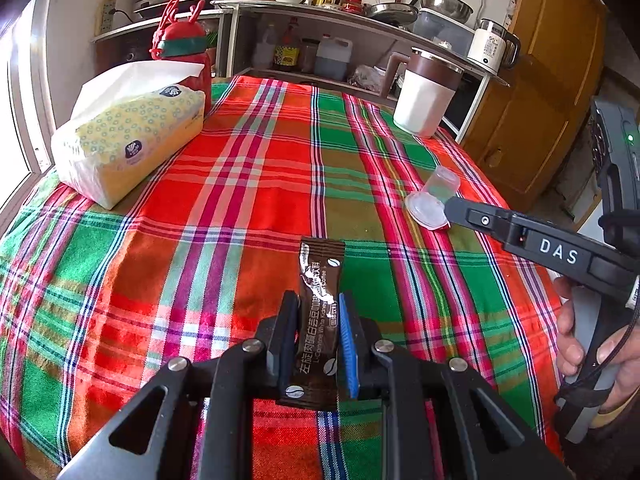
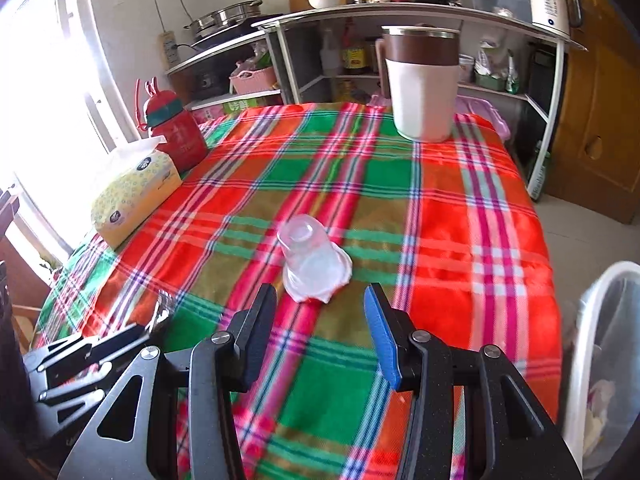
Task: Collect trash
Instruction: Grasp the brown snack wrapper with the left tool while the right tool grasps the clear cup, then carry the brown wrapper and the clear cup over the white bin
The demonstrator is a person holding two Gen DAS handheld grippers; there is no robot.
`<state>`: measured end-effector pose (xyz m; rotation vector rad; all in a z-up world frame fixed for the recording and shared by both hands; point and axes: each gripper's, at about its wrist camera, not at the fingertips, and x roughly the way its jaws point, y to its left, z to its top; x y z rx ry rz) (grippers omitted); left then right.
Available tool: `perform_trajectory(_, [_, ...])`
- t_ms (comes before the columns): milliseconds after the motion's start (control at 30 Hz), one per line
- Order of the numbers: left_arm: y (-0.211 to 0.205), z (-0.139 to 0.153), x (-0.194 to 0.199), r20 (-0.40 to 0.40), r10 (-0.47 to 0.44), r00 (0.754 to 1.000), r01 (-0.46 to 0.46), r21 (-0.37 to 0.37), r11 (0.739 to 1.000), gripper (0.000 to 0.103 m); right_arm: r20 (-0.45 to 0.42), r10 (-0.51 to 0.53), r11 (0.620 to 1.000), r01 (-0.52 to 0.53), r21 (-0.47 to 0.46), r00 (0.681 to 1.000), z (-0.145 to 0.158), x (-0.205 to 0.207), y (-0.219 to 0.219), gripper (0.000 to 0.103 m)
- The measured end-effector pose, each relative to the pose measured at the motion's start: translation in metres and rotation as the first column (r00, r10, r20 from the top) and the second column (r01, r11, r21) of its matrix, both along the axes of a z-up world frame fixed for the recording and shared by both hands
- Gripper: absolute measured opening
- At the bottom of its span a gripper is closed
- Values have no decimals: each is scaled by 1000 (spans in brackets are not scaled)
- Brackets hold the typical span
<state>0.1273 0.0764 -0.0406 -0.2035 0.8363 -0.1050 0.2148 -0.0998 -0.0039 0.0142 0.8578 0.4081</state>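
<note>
- Your left claw is closed on a brown coffee sachet, lifted above the plaid table, likely bound for the bin.
- Your right claw gapes wide and empty, lined up on the tipped clear plastic cup lying on the table.
- A white bin waits at the table's right edge.

Both grippers are matte black, with angular cut-out arms and round silver screws. The left gripper and right gripper each pair a black pad with a blue one. White "DAS" lettering, a green light, and bare fingers wrap a grey handle.
</note>
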Motion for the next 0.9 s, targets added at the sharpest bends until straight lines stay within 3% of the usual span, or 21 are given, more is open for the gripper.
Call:
perform_trajectory(333, [0,0,0,-1,0,1000,0,2,1000,22,-8,11,1000,-11,-16,1000,-11,23,19,47])
perform_trajectory(433, [0,0,0,-1,0,1000,0,4,1000,22,-8,4,1000,-4,-20,1000,-11,24,20,39])
perform_trajectory(900, [-1,1,-2,-5,7,1000,-7,1,1000,22,38,-2,1000,2,3,999,0,-4,9,35])
